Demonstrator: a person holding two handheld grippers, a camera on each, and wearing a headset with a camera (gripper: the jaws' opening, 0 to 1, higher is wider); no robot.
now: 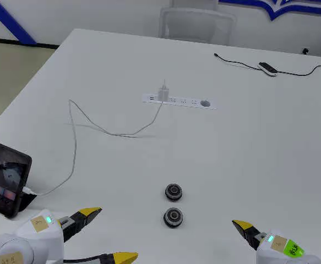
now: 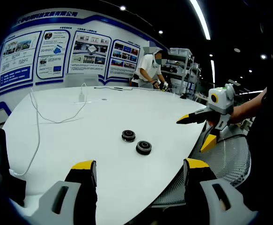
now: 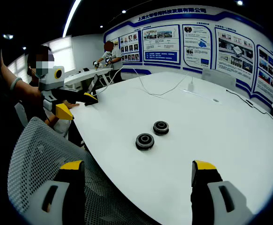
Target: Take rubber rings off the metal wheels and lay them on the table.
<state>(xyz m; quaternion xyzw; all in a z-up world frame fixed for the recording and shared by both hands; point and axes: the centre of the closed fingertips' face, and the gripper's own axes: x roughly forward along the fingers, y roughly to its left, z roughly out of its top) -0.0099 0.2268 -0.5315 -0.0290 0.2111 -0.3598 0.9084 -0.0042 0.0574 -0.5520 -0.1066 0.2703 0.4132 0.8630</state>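
White table (image 1: 248, 154): two metal wheels (image 1: 173, 192), rubber rings (image 1: 166, 218) on, close together near the front edge. Left gripper (image 1: 115, 233) and right gripper (image 3: 137, 166) flank them, jaws wide, holding nothing. Power strip (image 1: 178, 101), cable (image 1: 75, 143) and tablet (image 1: 3, 176) lie well apart.

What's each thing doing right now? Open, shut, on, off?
Left tongs: open, holding nothing.
Right tongs: open, holding nothing.
Near wheel: flat on table, black ring on.
Far wheel: just the same.
Power strip: one charger plugged in.
Tablet: propped up, screen lit, cable attached.
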